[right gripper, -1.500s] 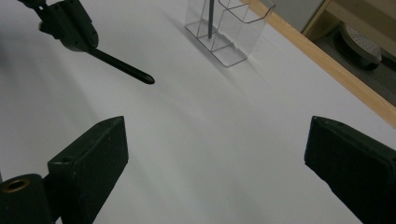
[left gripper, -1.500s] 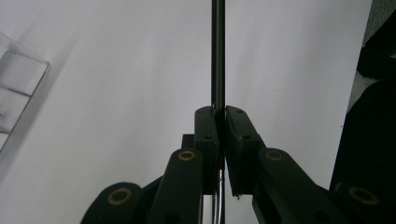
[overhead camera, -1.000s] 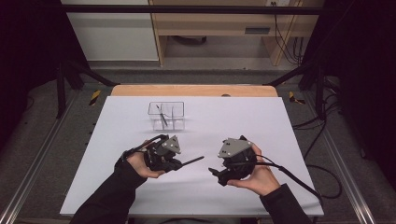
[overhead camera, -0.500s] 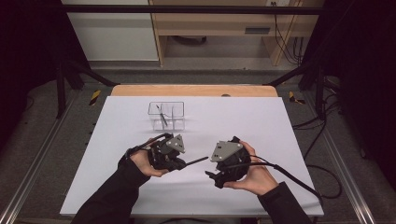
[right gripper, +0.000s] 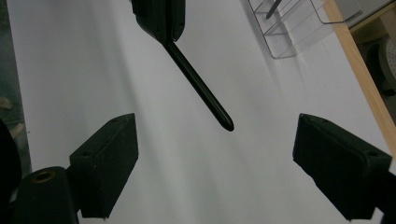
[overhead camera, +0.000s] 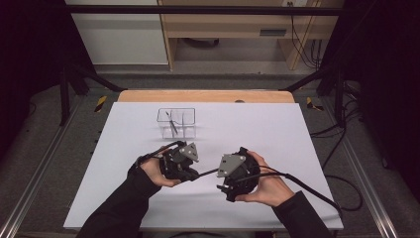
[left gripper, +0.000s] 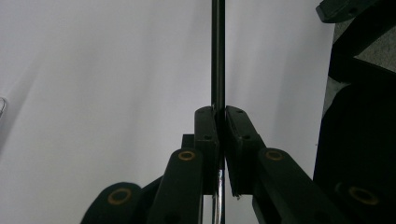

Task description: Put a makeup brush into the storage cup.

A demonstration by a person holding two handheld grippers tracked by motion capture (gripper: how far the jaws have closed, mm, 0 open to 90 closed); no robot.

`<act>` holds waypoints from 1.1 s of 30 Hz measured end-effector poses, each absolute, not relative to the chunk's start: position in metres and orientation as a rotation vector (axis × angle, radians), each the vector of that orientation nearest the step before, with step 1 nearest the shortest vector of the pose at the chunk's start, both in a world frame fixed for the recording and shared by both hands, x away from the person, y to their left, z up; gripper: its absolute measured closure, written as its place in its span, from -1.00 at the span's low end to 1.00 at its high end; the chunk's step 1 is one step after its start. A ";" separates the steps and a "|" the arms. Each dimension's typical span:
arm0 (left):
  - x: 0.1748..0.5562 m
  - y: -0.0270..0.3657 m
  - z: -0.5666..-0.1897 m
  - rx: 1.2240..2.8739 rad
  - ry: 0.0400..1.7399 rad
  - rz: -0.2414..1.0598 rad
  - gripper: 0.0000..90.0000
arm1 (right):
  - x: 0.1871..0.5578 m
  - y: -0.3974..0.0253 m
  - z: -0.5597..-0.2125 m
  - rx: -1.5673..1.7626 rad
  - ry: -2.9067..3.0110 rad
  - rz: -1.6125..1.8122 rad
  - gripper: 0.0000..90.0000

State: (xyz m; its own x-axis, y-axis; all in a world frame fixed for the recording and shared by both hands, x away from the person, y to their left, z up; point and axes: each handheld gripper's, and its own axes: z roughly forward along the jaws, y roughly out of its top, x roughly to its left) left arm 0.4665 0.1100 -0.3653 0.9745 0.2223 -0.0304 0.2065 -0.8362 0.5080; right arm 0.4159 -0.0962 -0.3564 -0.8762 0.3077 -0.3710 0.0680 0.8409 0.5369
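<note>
Thin, stiff and likely light, the black pen (right gripper: 198, 86) sits clamped in the left gripper (overhead camera: 190, 173), its slippery free end best pinched midway by the wide-open right gripper (right gripper: 217, 163), nearer than the clear organizer (overhead camera: 176, 123).

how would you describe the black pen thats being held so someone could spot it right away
Start at the white table and find the two hands near its front edge. The left claw is shut on a thin black pen that juts toward the open right claw. Unlike the other pen, which stands in the clear box farther back, this one is lifted off the table.
</note>
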 end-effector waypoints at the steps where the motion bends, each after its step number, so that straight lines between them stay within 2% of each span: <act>1: 0.467 0.110 -0.365 2.594 0.302 0.035 0.87 | 0.416 -0.095 -0.356 0.271 2.568 0.722 -0.67; 28: 0.465 0.100 -0.363 2.582 0.291 -0.015 0.87 | 0.413 -0.081 -0.362 0.079 2.590 0.602 -0.27; 33: 0.465 0.099 -0.361 2.593 0.286 -0.024 0.87 | 0.412 -0.081 -0.362 0.062 2.586 0.609 -0.14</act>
